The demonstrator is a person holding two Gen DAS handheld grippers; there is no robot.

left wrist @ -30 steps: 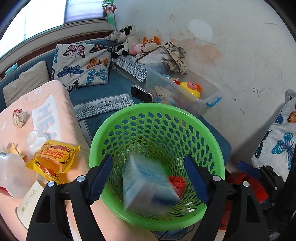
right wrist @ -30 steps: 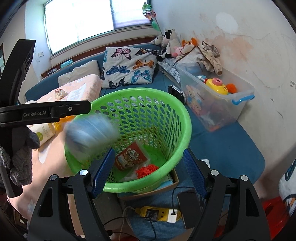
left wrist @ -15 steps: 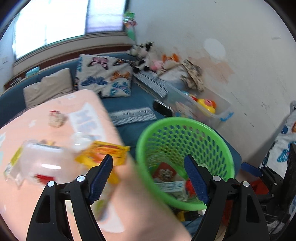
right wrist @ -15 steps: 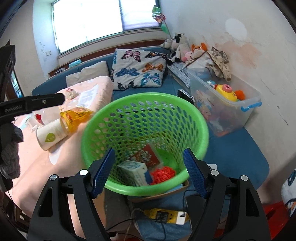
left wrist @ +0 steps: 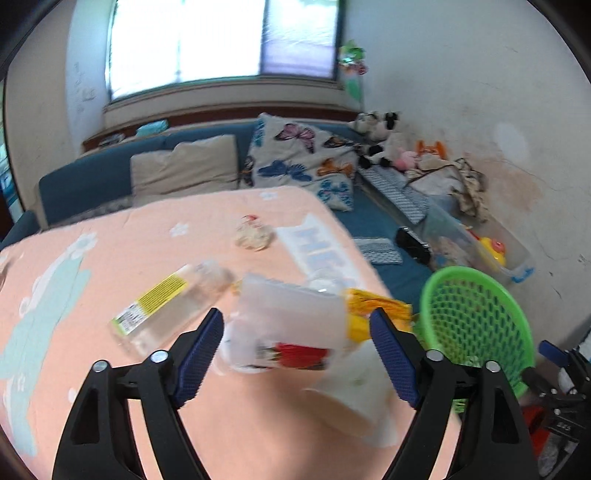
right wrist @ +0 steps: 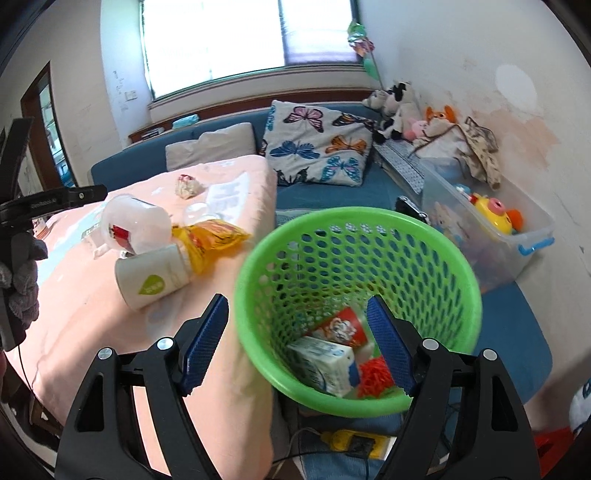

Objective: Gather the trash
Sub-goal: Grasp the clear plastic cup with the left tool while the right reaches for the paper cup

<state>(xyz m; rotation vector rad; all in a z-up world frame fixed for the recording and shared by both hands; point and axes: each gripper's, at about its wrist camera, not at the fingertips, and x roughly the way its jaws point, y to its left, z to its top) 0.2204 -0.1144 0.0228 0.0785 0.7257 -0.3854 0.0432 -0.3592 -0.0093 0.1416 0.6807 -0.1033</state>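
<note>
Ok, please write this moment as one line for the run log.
left tongs: open, over clear cup | right tongs: open, empty | green basket: holds milk carton | bed: trash remains

— What lines the blue sofa point(right wrist: 317, 201)?
— A butterfly-print pillow point(right wrist: 319, 146) beside a plain beige cushion point(right wrist: 210, 146), under a bright window point(right wrist: 243, 35).
— And along the wall?
— Stuffed animals point(right wrist: 397, 105) above a clear toy bin point(right wrist: 487, 225).

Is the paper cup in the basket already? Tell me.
No, the paper cup lies on its side on the pink blanket, outside the basket.
</note>
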